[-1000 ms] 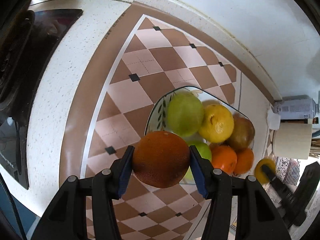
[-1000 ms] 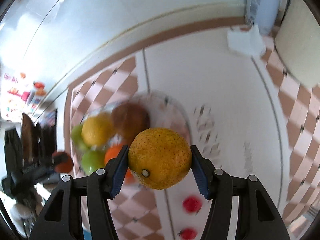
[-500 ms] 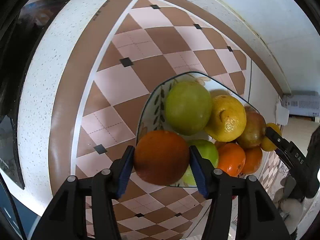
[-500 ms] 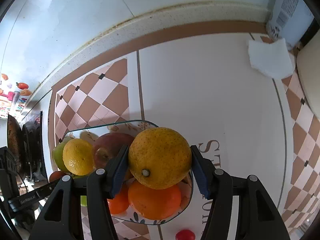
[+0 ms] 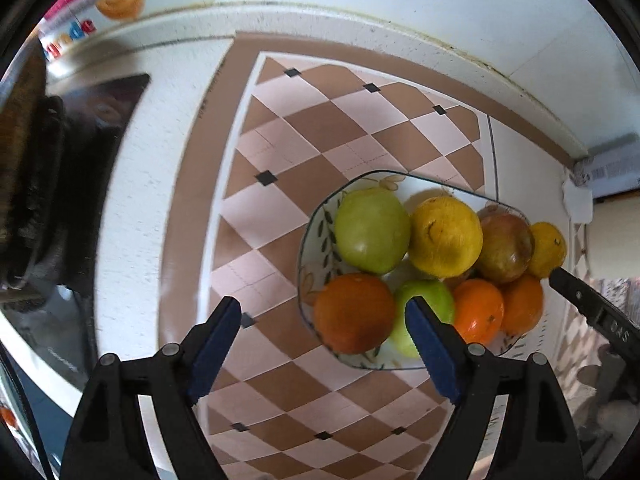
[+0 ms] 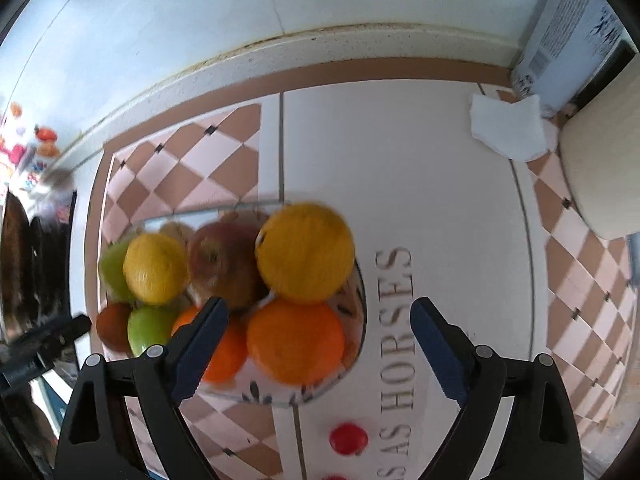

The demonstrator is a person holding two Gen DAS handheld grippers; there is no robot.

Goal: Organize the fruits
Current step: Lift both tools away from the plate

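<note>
Glass bowl (image 5: 316, 216) with leaf print sits on the diamond-pattern tile counter (image 5: 320, 128), piled with fruit.

Inside the bowl, left wrist view: dark orange (image 5: 354, 312) at the near-left rim, green apple (image 5: 372, 230) behind it, a second green apple (image 5: 426, 300) just right of the dark orange, yellow lemon (image 5: 444, 236) in the middle, brownish-red apple (image 5: 506, 248) right of the lemon, two bright oranges (image 5: 478, 310) along the near-right side. Yellow-orange citrus (image 6: 306, 252) rests on top at the bowl's right edge, touching a big orange (image 6: 296, 342) below it; blurred in the right wrist view.

Left gripper (image 5: 324, 344): jaws opening, blue pads spread wide. The dark orange lies between them in the picture, close to the right pad, but whether that pad touches it I cannot tell; left pad well clear, over bare tile just left of the bowl.

Right gripper (image 6: 320, 348): jaws opening, pads spread wide and clear of the fruit. The big orange shows between them; yellow-orange citrus sits just beyond the tips, not pinched.

Outside the bowl: white tile with "HORSES" lettering (image 6: 396, 328) right of it, crumpled white tissue (image 6: 508, 128) further right near the wall, small red round thing (image 6: 348, 438) on the counter nearer than the bowl. Dark stove area (image 5: 60, 184) well left of the bowl.
</note>
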